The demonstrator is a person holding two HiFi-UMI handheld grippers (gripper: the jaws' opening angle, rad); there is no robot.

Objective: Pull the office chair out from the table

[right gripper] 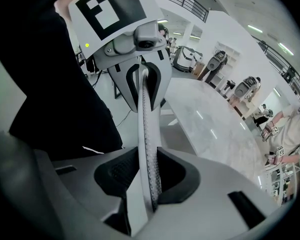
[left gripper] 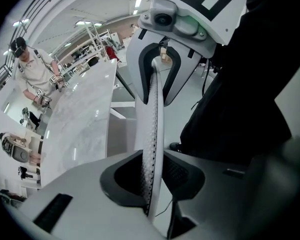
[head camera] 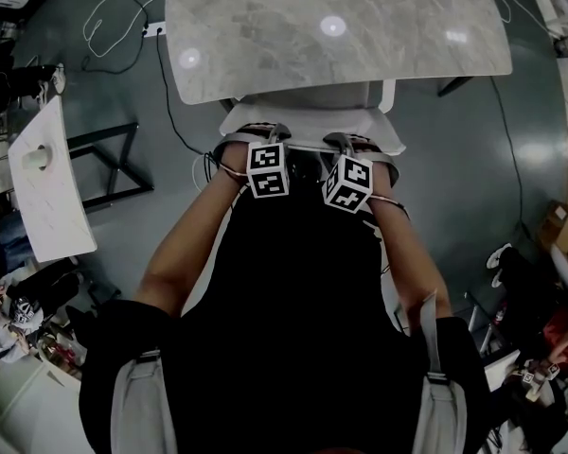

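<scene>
Well, the white office chair (head camera: 312,126) with its thin perforated backrest sits tucked under the grey marble table (head camera: 341,36), its stiff top rim clenched by my left gripper (left gripper: 152,170) and right gripper (right gripper: 147,176), a sound hold, I judge, since it should roll easily.

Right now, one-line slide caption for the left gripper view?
Left gripper clamped on the office chair backrest edge, right gripper gripping it farther along, marble table to the left.

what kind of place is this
Likely a big open lab or workshop hall: a marble-top table with a chair, loose cables lying about, and another person working at a nearby table.
</scene>
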